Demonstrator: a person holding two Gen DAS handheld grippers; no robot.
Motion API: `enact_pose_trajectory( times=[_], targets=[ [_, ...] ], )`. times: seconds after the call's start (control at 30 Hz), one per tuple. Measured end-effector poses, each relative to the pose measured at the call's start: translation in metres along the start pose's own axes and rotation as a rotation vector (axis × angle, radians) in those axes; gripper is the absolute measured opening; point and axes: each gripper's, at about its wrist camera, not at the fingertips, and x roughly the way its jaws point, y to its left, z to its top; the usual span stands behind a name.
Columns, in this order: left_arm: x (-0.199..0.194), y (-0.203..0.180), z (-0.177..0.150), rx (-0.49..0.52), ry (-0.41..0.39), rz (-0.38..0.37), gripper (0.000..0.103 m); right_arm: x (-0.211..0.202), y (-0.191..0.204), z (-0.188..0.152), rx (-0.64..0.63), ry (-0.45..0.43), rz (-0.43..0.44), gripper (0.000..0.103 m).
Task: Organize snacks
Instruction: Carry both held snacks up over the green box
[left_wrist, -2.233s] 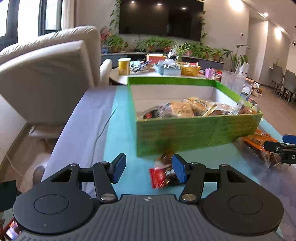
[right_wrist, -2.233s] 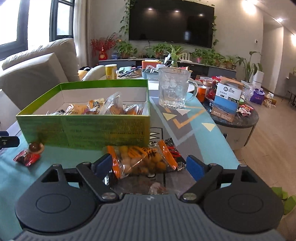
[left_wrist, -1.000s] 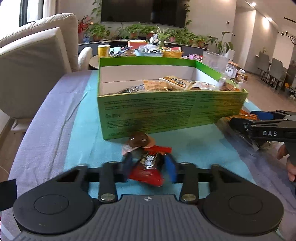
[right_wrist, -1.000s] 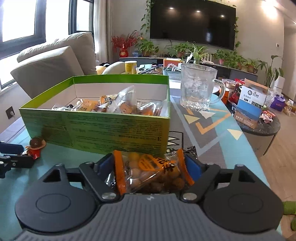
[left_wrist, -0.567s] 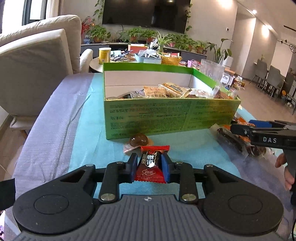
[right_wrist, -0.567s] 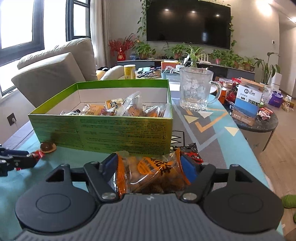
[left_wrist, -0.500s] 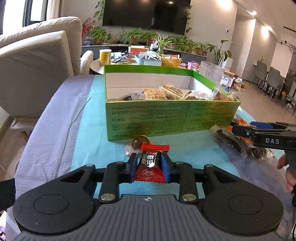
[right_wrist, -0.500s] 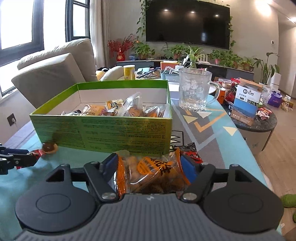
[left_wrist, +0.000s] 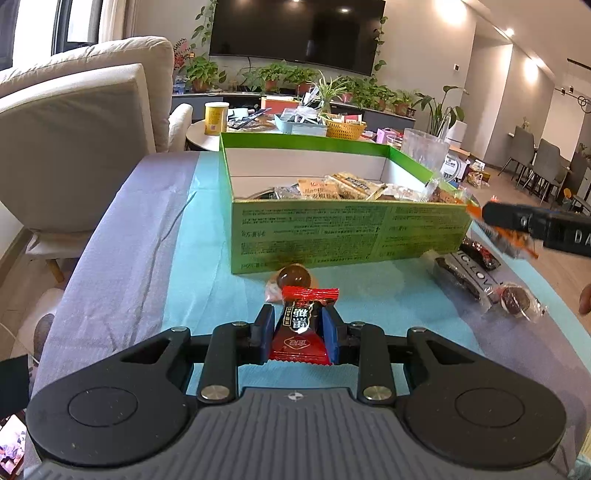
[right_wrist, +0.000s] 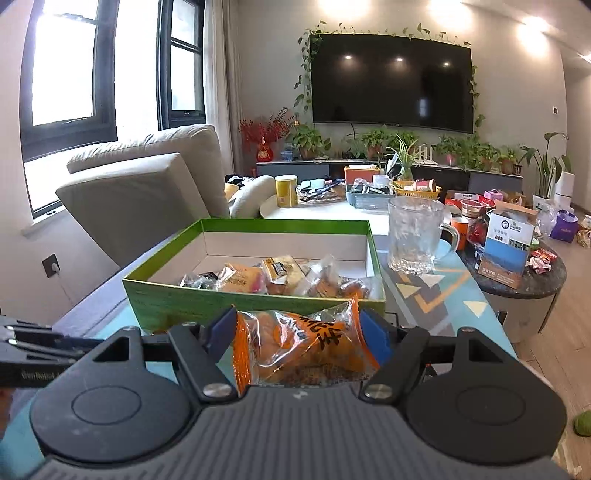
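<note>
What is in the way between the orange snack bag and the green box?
Only the green box's near wall. The right tool holds the orange snack bag just in front of that wall, at about its rim height. The box is open on top, with room behind the snacks already inside.

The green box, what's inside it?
The green box holds a heap of wrapped snacks along its near side: biscuit bars and clear packets. The far part shows bare white floor. Whatever lies under the heap is covered.
</note>
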Motion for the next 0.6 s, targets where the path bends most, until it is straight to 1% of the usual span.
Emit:
enact_pose_trajectory(
  times=[0.13, 0.3, 0.47, 0.6],
  targets=[
    [-0.004, 0.001, 0.002, 0.004, -0.022, 0.006, 0.026, -0.002, 0.001, 0.002, 0.007, -0.010, 0.002, 0.047],
    [-0.011, 0.001, 0.016, -0.004, -0.080, 0.008, 0.026, -0.002, 0.005, 0.011, 0.005, -0.036, 0.004, 0.047],
    [-0.010, -0.002, 0.039, -0.014, -0.137, 0.011, 0.026, 0.002, 0.013, 0.020, -0.018, -0.066, 0.021, 0.047],
    [-0.001, -0.005, 0.061, -0.011, -0.179, 0.016, 0.026, 0.007, 0.015, 0.027, -0.021, -0.085, 0.027, 0.047]
  ],
)
